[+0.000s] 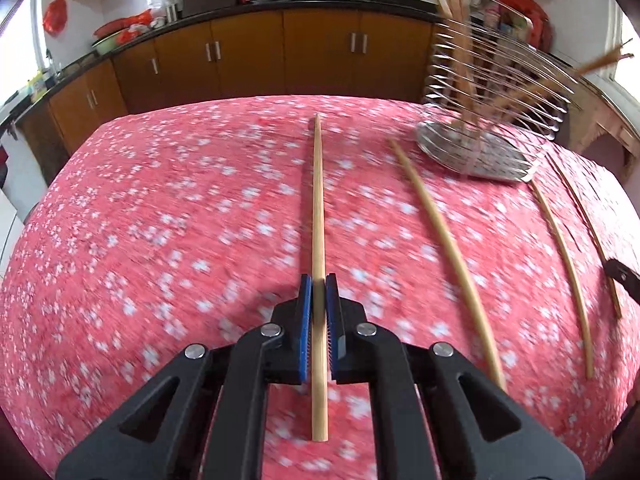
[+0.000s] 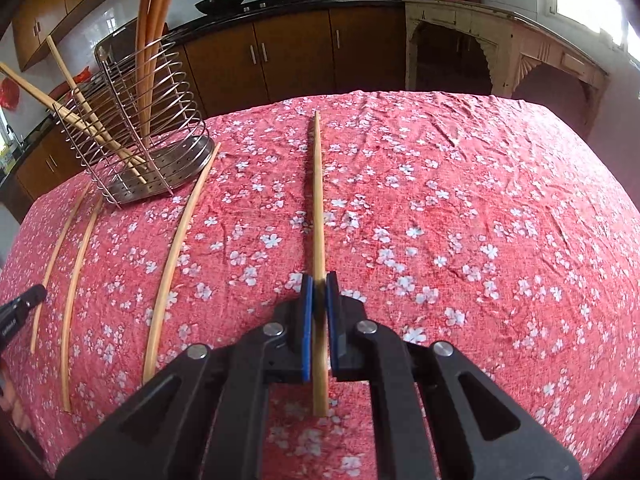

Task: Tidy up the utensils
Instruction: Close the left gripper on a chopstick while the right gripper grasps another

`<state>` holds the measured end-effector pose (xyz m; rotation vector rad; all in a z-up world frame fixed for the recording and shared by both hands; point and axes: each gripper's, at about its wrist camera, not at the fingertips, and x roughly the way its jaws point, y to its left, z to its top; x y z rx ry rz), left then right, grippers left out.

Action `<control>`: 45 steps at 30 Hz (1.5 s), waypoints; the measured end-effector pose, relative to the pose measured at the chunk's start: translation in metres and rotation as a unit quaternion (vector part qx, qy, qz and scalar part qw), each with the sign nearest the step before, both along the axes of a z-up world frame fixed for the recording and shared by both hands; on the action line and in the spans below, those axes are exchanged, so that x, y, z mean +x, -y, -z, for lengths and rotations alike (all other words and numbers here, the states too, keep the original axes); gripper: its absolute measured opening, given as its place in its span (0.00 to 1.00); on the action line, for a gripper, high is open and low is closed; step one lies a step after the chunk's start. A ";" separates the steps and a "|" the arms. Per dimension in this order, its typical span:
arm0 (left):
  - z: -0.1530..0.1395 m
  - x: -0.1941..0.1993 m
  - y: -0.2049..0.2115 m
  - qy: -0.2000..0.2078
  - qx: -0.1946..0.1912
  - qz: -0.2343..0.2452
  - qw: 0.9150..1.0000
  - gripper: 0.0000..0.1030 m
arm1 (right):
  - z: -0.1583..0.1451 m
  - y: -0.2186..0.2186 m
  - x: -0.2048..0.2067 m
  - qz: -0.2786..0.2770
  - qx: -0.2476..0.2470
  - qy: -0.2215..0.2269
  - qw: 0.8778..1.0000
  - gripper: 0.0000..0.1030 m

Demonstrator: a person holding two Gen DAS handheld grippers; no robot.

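Centre frame, both views: left gripper (image 1: 319,280) and right gripper (image 2: 319,279) jaws each clamp a chopstick (image 1: 318,200) (image 2: 318,200) pointing forward over the table (image 2: 460,200).

My left gripper (image 1: 319,286) and right gripper (image 2: 319,285) look alike: black angular linkage arms, silver round pivot screws, blue ribbed pads (image 1: 306,320) lining both fingers.

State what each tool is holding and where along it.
Left tool is shut on a chopstick, gripped near its thicker back end. Right tool is shut on another chopstick, also near the thick end; both tips point forward.
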<state>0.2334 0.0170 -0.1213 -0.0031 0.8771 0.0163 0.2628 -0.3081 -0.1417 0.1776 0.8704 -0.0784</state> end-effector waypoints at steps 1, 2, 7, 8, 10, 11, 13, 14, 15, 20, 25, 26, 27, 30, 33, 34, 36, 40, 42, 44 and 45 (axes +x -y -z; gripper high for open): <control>0.000 0.001 -0.003 0.001 0.000 -0.001 1.000 0.07 | 0.000 -0.002 -0.001 -0.002 -0.004 0.002 1.000 0.08; 0.000 0.002 -0.007 0.002 -0.009 -0.002 1.000 0.07 | 0.000 -0.002 0.000 -0.002 -0.005 0.002 1.000 0.08; 0.001 0.004 -0.010 0.002 -0.017 -0.002 1.000 0.07 | 0.003 0.002 0.000 -0.002 0.002 0.003 1.000 0.08; 0.001 0.004 -0.011 0.002 -0.021 -0.001 1.000 0.08 | 0.003 0.003 0.000 -0.002 0.004 0.004 1.000 0.08; 0.001 0.004 -0.014 0.002 -0.027 -0.001 1.000 0.08 | 0.003 0.005 -0.002 -0.002 0.007 0.004 1.000 0.08; 0.002 0.005 -0.014 0.002 -0.029 -0.001 1.000 0.08 | 0.003 0.006 -0.003 -0.001 0.009 0.005 1.000 0.08; 0.001 0.003 -0.014 0.003 -0.035 -0.001 0.999 0.08 | 0.003 0.006 -0.004 -0.001 0.008 0.005 1.000 0.08; -0.001 -0.002 -0.017 0.003 -0.038 -0.001 0.999 0.08 | 0.003 0.006 -0.004 -0.001 0.005 0.004 1.000 0.08; -0.002 -0.004 -0.016 0.003 -0.039 -0.002 0.999 0.08 | 0.003 0.005 -0.004 -0.001 0.002 0.004 1.000 0.08; -0.003 -0.006 -0.022 0.004 -0.056 -0.002 0.998 0.08 | 0.002 0.002 -0.003 -0.001 -0.001 0.003 1.000 0.08; -0.002 -0.008 -0.024 0.005 -0.064 -0.002 0.998 0.08 | 0.002 0.004 -0.003 -0.002 0.006 0.004 1.000 0.08; -0.003 -0.008 -0.024 0.005 -0.064 -0.002 0.998 0.08 | 0.002 0.004 -0.003 -0.001 0.007 0.004 1.000 0.08; -0.003 -0.008 -0.025 0.004 -0.065 -0.002 0.998 0.08 | 0.002 0.004 -0.003 -0.001 0.007 0.004 1.000 0.08; -0.003 -0.008 -0.025 0.005 -0.067 -0.002 0.998 0.08 | 0.002 0.005 -0.003 -0.001 0.008 0.004 1.000 0.08; -0.003 -0.008 -0.027 0.005 -0.072 -0.002 0.997 0.08 | 0.002 0.005 -0.003 -0.001 0.011 0.004 1.000 0.08; -0.003 -0.008 -0.027 0.004 -0.073 -0.003 0.997 0.08 | 0.002 0.005 -0.003 -0.001 0.011 0.004 1.000 0.08; -0.003 -0.008 -0.027 0.004 -0.073 -0.003 0.997 0.08 | 0.002 0.005 -0.003 0.000 0.011 0.004 1.000 0.08; -0.003 -0.008 -0.028 0.004 -0.072 -0.003 0.997 0.08 | 0.002 0.005 -0.003 0.000 0.011 0.004 1.000 0.08; -0.003 -0.008 -0.027 0.004 -0.072 -0.003 0.997 0.08 | 0.002 0.005 -0.003 0.000 0.011 0.004 1.000 0.08; -0.003 -0.007 -0.027 0.004 -0.071 -0.003 0.997 0.08 | 0.003 0.005 -0.003 0.000 0.011 0.004 1.000 0.08; -0.003 -0.007 -0.026 0.004 -0.067 -0.003 0.998 0.08 | 0.003 0.005 -0.003 0.000 0.010 0.004 1.000 0.08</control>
